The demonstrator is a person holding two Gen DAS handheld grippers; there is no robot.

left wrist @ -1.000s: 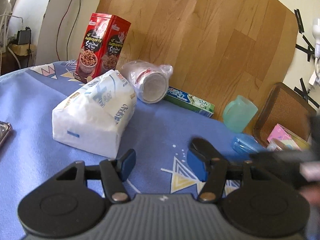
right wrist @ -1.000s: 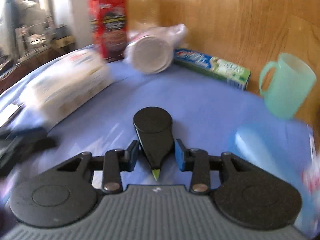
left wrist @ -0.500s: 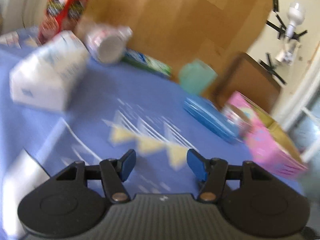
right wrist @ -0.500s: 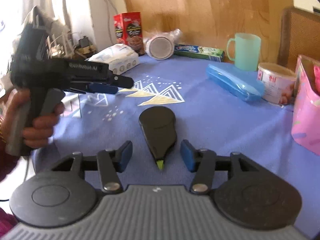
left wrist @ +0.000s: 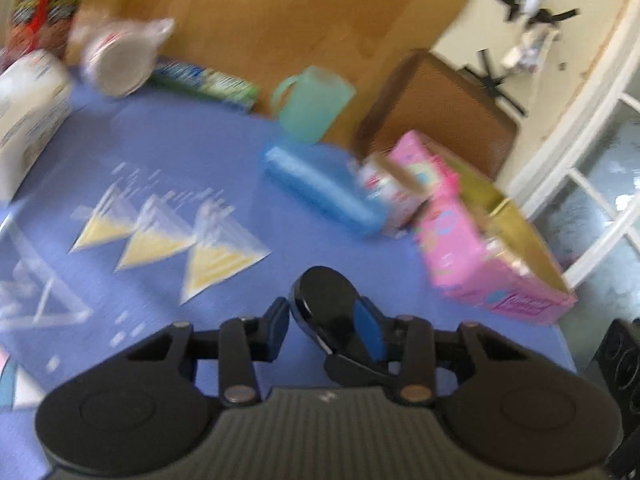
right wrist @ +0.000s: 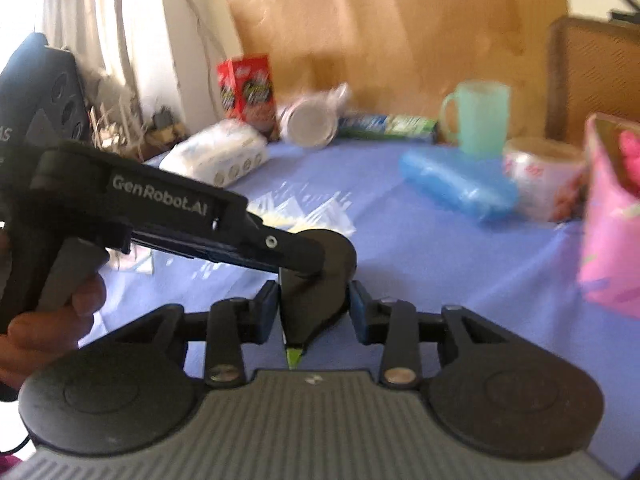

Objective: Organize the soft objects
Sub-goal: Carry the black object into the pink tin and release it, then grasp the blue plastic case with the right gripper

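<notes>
Since the earlier frame the left tongs (right wrist: 308, 258) have swung onto the smooth black teardrop-shaped object (right wrist: 316, 292) at lower centre, closing around its round end. The right tongs (right wrist: 314, 308) close on its tapered body. Only the right view shows the hand (right wrist: 52, 320).

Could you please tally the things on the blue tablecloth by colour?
Red: 1, snack box
White: 3, tissue pack, wrapped roll, tub
Green: 2, mug, toothpaste box
Blue: 1, case
Pink: 1, box
Black: 1, teardrop-shaped item
Total: 9
</notes>
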